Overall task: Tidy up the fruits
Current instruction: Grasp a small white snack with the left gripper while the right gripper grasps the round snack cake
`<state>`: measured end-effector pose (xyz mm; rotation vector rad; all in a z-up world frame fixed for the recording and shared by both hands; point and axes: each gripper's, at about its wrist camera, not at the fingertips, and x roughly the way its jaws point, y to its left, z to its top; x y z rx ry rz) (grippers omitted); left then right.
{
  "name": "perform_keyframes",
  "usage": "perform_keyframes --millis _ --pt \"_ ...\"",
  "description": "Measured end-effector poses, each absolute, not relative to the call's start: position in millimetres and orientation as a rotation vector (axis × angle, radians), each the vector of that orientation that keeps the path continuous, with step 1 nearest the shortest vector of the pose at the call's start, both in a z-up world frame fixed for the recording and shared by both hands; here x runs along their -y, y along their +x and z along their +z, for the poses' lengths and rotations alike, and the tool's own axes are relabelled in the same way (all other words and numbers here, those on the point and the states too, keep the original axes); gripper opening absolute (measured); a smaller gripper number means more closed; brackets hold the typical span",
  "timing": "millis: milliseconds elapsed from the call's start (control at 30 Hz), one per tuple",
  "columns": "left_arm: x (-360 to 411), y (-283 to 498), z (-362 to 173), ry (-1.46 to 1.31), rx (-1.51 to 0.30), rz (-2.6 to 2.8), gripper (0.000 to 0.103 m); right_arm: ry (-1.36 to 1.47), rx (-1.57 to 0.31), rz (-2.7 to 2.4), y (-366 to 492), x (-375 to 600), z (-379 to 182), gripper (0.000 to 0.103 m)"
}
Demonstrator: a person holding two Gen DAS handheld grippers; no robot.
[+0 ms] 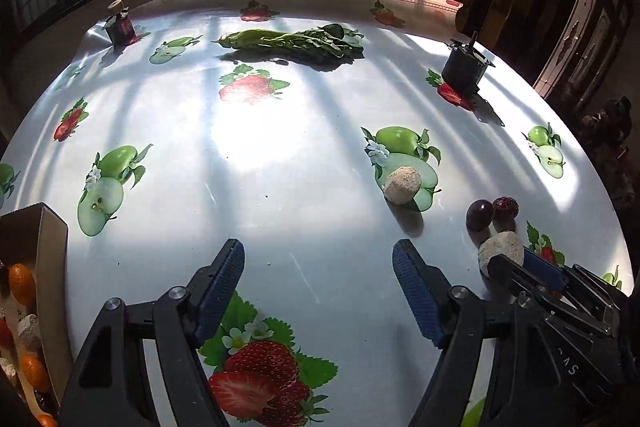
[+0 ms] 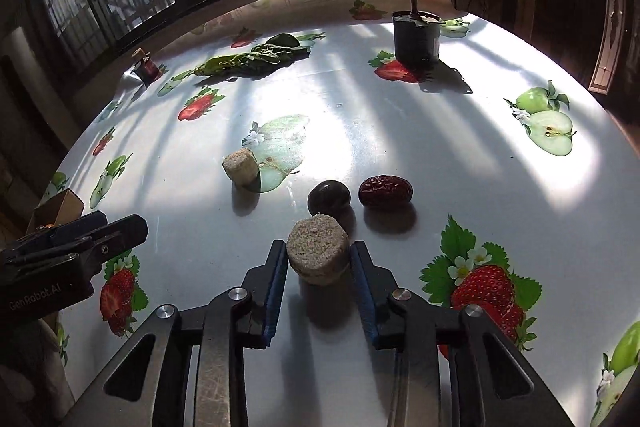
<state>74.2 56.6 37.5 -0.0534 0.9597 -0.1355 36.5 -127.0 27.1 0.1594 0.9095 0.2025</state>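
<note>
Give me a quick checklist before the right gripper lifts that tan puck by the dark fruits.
1. Tan puck between the right gripper fingers: ok.
2. Pads pressing both sides: ok, both appear to touch.
3. Dark round fruit just behind the puck, may get nudged: not ok.
4. Left gripper open, empty, beside the right one: ok.
5. Cardboard box at the left open to receive: ok.
6. Room left in box: cannot tell.

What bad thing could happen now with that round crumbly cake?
1. The right gripper squeezes the cake only at its fingertips, so it might slip out or crumble.
2. The dark fruit sits right behind the cake and could get bumped and roll away.
</note>
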Motion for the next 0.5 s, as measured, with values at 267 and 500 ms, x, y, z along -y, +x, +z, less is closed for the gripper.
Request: perform_keyframes --millis 267,500 --pt "-13 114 32 0.027 -0.901 -0.260 0.075 0.207 -0.923 0.218 41 132 24 0.036" --pt "6 123 15 0.069 -0.932 -0.298 0.041 0.197 -0.924 0.215 42 132 24 0.036"
